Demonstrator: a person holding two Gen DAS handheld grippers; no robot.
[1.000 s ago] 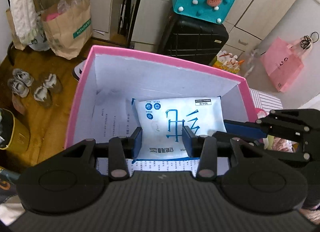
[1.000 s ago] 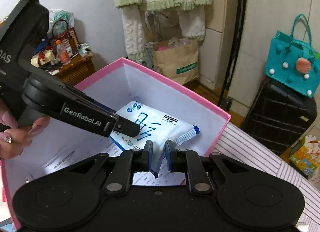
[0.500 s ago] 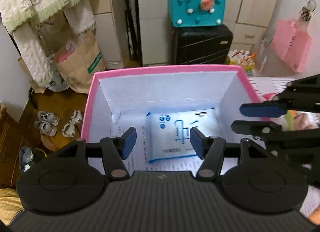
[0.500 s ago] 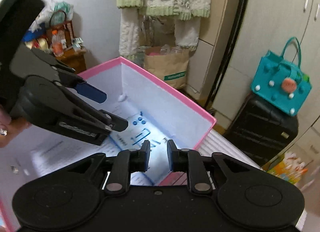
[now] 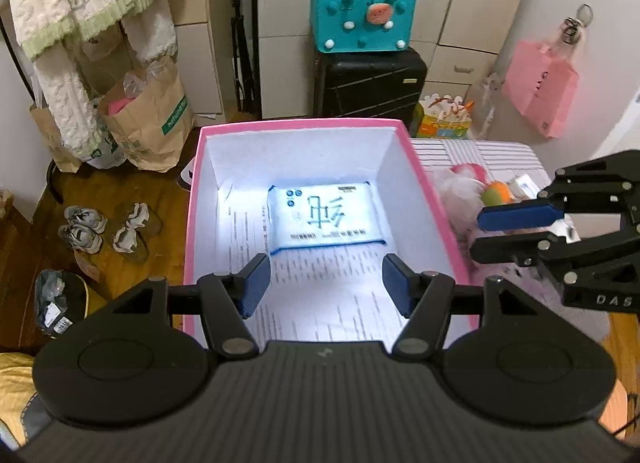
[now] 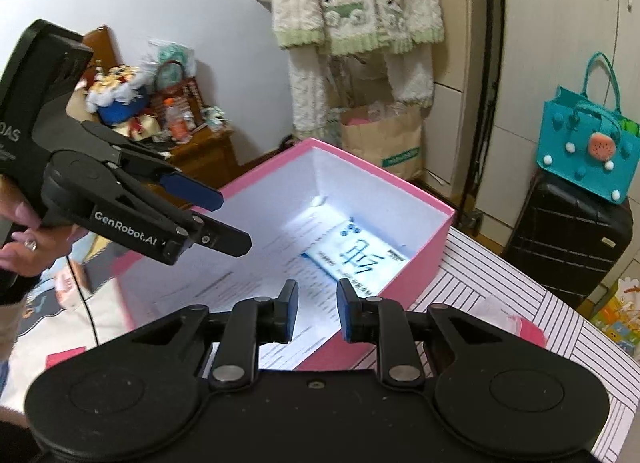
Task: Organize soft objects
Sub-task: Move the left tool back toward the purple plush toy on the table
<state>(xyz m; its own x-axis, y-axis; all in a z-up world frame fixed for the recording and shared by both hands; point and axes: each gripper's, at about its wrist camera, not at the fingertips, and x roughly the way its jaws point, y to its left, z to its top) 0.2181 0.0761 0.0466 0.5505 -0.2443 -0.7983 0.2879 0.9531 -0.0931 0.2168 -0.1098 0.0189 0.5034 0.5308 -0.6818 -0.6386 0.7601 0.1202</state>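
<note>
A white and blue pack of wet wipes (image 5: 326, 220) lies flat on the floor of a pink box (image 5: 420, 179) with white inner walls. It also shows in the right wrist view (image 6: 356, 257), inside the same box (image 6: 436, 241). My left gripper (image 5: 326, 287) is open and empty, raised above the near end of the box. My right gripper (image 6: 318, 311) is open by a small gap and empty, above the box's near right rim. In the left wrist view it (image 5: 500, 235) hangs to the right of the box, over soft toys (image 5: 494, 193).
The box stands on a striped cloth (image 6: 500, 295). A black suitcase (image 5: 370, 85) with a teal bag (image 5: 362, 23) stands behind. Paper bags (image 5: 150, 115) and shoes (image 5: 104, 227) are on the wooden floor to the left. A pink bag (image 5: 538, 89) hangs at the right.
Both grippers let go of the wipes pack, which now lies in the box. Both lifted and drew back; the left opened wide, and the right moved off to the right.
</note>
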